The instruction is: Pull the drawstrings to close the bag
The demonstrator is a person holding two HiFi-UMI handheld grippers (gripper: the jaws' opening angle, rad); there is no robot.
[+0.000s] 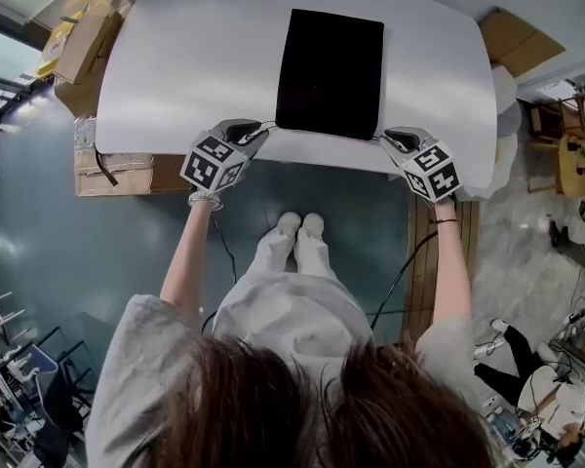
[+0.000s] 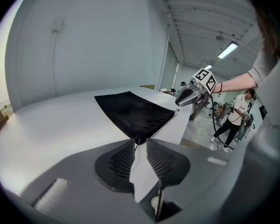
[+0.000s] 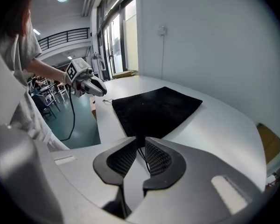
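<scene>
Left tool (image 1: 265, 127) and right tool (image 1: 386, 136) are both released: jaws part open, nothing clamped.

White tabletop (image 1: 195, 57) has rounded corners and fills the upper half of the head view. Black bag (image 1: 330, 61) lies flat on it, right of centre. Its long sides run 12 to 6 o'clock, and the mouth edge at 6 o'clock is close to the near tabletop edge. The mouth is flat, not cinched.

Cardboard boxes (image 1: 86, 39) stand on the floor off the tabletop around 10 o'clock. One more box (image 1: 512, 37) is at 2 o'clock.

In the head view the left tool has its tips at the bag's 7 o'clock corner, and the right tool has its tips at the 5 o'clock corner. Both are angled down onto the tabletop, one in each of the person's hands.

Left gripper view: the jaws form a narrow V with a gap showing between the pads. The bag corner sits right at the tips at 12 o'clock. Thin left drawstring (image 2: 137, 143) pokes in between the tips, with the pads not pressing on it.

Right gripper view: same setup, jaws apart, bag corner at the tips at 12 o'clock. Black right drawstring (image 3: 143, 156) runs down through the gap toward 6 o'clock. It lies loose and is not pinched.
</scene>
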